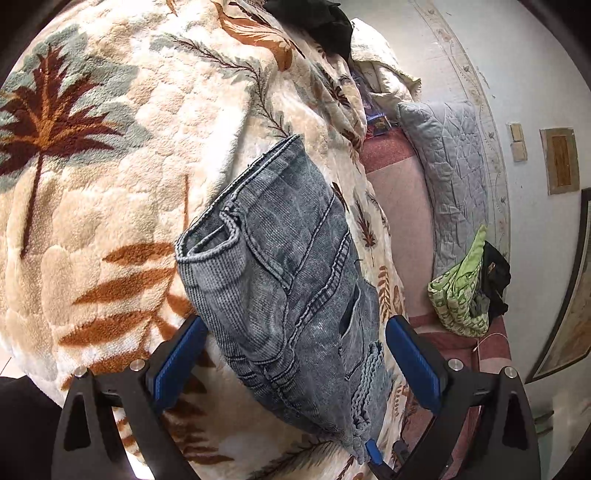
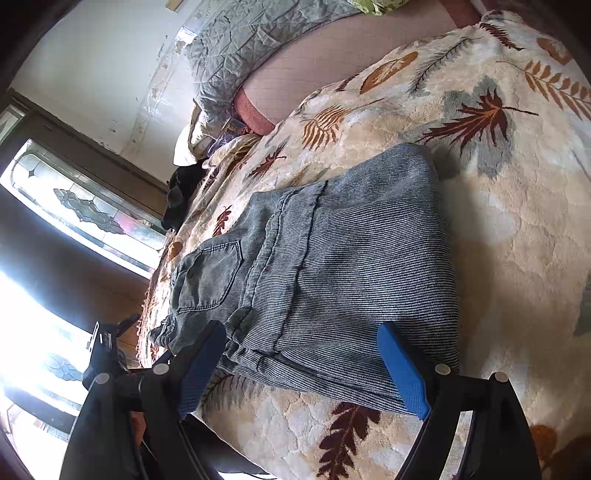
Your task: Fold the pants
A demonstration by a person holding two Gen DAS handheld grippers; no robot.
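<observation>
The folded grey-blue denim pants (image 1: 291,284) lie in a compact bundle on a cream leaf-patterned blanket (image 1: 110,184). In the left wrist view my left gripper (image 1: 295,328) is open, its blue pads either side of the bundle's near end, holding nothing. In the right wrist view the pants (image 2: 332,266) show a back pocket at the left. My right gripper (image 2: 303,332) is open, its pads astride the bundle's near edge, empty. The other gripper's blue tip (image 1: 373,452) shows at the bundle's lower corner.
A grey quilted pillow (image 1: 447,166) and a green patterned cloth (image 1: 461,295) lie on the pink sheet (image 1: 402,221) by the wall. Dark clothing (image 1: 321,22) sits at the blanket's far end. A bright window (image 2: 81,210) is to the left in the right wrist view.
</observation>
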